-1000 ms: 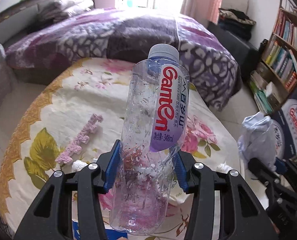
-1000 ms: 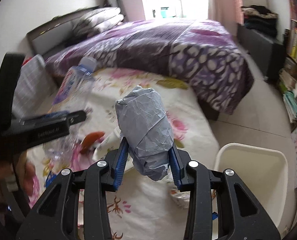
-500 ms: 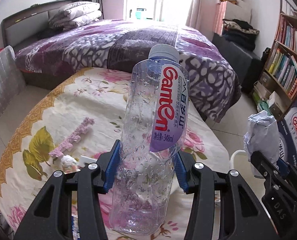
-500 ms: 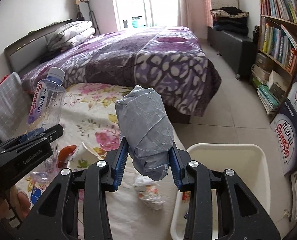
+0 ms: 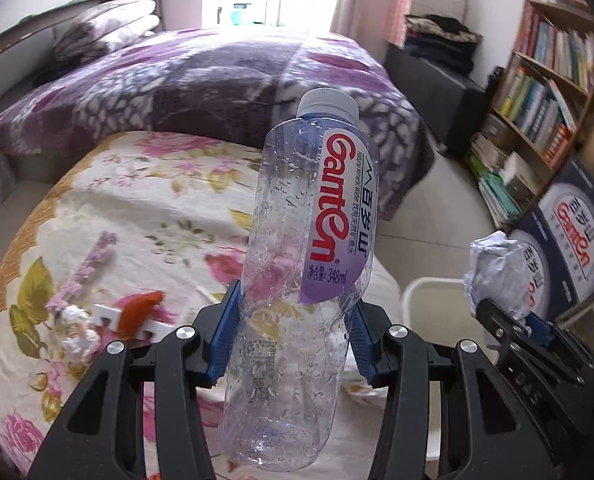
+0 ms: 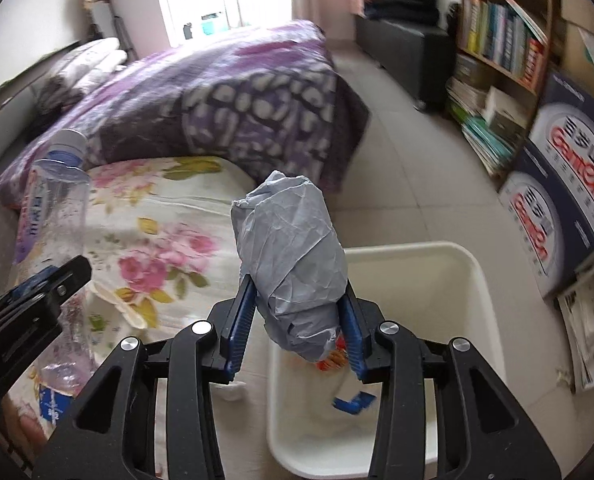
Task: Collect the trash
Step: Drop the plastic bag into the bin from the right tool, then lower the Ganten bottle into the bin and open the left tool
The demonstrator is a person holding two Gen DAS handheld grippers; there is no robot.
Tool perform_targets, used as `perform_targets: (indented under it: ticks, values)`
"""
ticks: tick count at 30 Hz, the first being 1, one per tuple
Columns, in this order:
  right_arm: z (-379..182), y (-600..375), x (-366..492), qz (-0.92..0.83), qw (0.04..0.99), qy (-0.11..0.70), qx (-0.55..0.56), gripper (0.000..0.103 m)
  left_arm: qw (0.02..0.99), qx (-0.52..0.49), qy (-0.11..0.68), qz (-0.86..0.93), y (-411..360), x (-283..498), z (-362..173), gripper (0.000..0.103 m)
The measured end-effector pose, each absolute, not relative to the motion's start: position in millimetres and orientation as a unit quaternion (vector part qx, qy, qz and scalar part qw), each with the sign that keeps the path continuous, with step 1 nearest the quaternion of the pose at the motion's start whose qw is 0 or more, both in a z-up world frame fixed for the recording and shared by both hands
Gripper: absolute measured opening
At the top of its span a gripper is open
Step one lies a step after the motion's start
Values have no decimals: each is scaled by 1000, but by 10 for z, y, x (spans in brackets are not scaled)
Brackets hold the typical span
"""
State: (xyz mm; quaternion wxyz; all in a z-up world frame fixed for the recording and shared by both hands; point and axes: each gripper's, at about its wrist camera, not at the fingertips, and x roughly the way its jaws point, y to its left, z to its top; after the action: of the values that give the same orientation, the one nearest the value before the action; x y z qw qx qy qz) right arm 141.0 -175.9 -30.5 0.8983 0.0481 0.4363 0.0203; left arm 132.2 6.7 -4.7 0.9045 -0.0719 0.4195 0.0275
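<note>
The left claw [image 5: 293, 334] grips a clear plastic water bottle [image 5: 305, 264] around its lower half, blue pads pressed into the dented sides, cap tilted up and away. Below and beyond it lies the floral-clothed worktop [image 5: 137, 208], with an orange scrap [image 5: 137, 312] and a small white wad [image 5: 77, 332] off to its left. The right claw [image 6: 297, 328] clasps a crumpled grey paper wad [image 6: 293, 256] that sticks up between the pads; its jaws have just been opening slightly, the wad between them. Directly beneath and ahead of that claw stands a white bin [image 6: 473, 280] on the floor, with scraps inside.
</note>
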Motion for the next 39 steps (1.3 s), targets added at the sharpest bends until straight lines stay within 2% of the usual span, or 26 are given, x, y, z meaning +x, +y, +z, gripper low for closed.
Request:
perform_targets:
  ticks: [4,6,8,20,32,33,35,39]
  values:
    - [-359,-1989,1453,-15,889,454,62,46,901,-64,429,4,-148,1360,-80,49]
    - [-360,-2082,1451,-32,887,456,66,63,899,-62,434,-7,-233,1378,-99,49]
    - [-343,-2186,1444,-49,888,452,70,69,896,-59,440,-19,-335,1390,-119,49]
    - [-267,-2708,1421,-97,881,447,119,82,873,-51,478,-88,-816,1389,-294,49]
    - [-261,-3215,1344,-141,872,442,158,87,835,-100,509,-182,-1207,1428,-422,50]
    - [-259,-3241,1330,-143,871,441,160,87,832,-104,511,-190,-1241,1434,-426,51]
    - [-257,-3290,1323,-147,871,440,163,87,828,-108,513,-201,-1294,1427,-429,66]
    - [-247,-3341,1320,-147,869,439,174,89,826,-105,512,-211,-1322,1406,-393,69]
